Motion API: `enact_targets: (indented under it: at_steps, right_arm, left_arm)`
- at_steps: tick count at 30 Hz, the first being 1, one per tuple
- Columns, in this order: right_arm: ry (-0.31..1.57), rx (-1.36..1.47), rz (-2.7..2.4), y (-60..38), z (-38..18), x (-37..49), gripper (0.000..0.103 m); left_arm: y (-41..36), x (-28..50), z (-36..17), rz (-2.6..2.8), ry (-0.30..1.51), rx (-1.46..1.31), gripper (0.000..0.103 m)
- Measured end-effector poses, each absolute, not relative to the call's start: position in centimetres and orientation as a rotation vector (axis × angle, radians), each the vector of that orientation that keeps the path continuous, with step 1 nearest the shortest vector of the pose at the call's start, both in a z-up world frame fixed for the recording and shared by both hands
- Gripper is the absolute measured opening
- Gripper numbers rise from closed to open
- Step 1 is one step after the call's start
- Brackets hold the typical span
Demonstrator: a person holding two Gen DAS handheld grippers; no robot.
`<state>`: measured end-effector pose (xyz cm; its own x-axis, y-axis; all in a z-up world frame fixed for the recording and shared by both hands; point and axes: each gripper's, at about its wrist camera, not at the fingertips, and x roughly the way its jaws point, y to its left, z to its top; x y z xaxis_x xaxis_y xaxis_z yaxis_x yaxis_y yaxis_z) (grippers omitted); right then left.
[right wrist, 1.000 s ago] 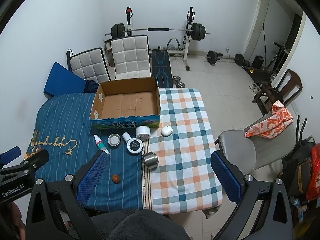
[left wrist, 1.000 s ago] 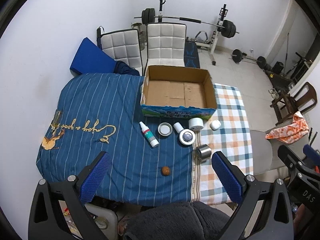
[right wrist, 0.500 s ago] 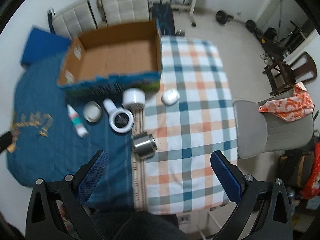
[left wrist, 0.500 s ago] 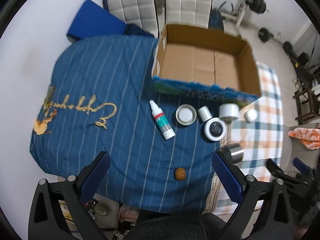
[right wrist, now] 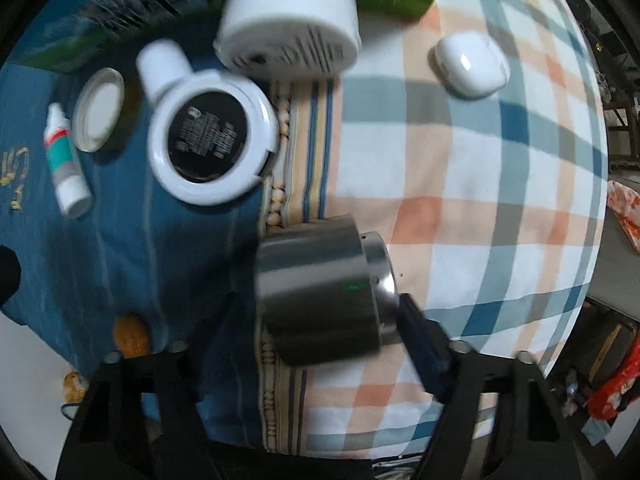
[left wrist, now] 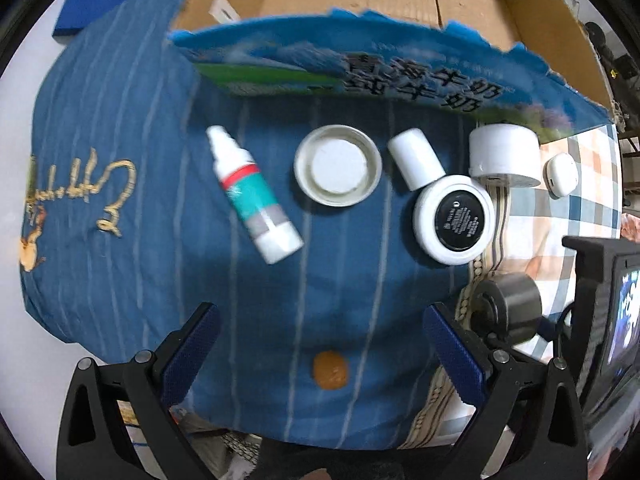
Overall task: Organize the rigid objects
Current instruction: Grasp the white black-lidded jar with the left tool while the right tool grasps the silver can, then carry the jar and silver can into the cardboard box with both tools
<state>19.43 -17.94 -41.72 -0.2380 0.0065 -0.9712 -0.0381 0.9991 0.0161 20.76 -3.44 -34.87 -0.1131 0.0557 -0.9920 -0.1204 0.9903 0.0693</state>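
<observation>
An open cardboard box (left wrist: 400, 4) stands at the back of the bed. In front of it lie a white and teal bottle (left wrist: 252, 194), a white lid (left wrist: 338, 165), a small white tube (left wrist: 416, 159), a round black-topped case (left wrist: 454, 219), a white cylinder (left wrist: 504, 156) and a white earbud case (left wrist: 562, 174). A steel cup (right wrist: 320, 292) lies on its side between the open fingers of my right gripper (right wrist: 316, 332). My left gripper (left wrist: 320, 336) is open and empty above a small orange object (left wrist: 330, 369).
A blue striped cloth (left wrist: 120, 216) covers the left of the bed and a checked cloth (right wrist: 480, 184) the right. The bed's near edge runs just below both grippers. My right gripper's body shows at the right of the left wrist view (left wrist: 600, 300).
Both grippers have dropped down close to the bed. The right gripper has come around the steel cup, and the left one has come low over the orange object.
</observation>
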Motion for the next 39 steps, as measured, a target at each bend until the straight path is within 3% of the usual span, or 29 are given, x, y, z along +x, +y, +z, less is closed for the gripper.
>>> enact_targets:
  at_steps: [8, 15, 19, 24, 32, 39]
  right_arm:
    - [1.795, 0.099, 0.025, -23.2, -41.4, 18.1, 0.061]
    - [1.781, 0.131, -0.034, -28.5, -41.3, 17.6, 0.061]
    - [1.775, 0.158, -0.036, -29.6, -41.8, 17.5, 0.061]
    - [1.77, 0.165, -0.038, -30.2, -41.9, 17.9, 0.061]
    - [1.78, 0.13, -0.015, -29.9, -40.9, 17.5, 0.061]
    - [1.758, 0.099, 0.016, -29.4, -39.8, 16.6, 0.061]
  left_arm:
    - [-8.1, 23.3, -36.5, 0.083, 1.69, -0.11, 0.103]
    - [-11.9, 26.5, -41.7, 0.081, 1.766, -0.052, 0.102]
    - [-12.5, 27.0, -43.8, 0.092, 1.812, -0.029, 0.095]
    - [-12.7, 27.8, -45.3, 0.095, 1.808, -0.06, 0.078]
    - [-12.9, 27.3, -44.2, 0.087, 1.733, -0.023, 0.074]
    - [-13.0, 25.1, -39.2, 0.059, 1.606, -0.035, 0.074]
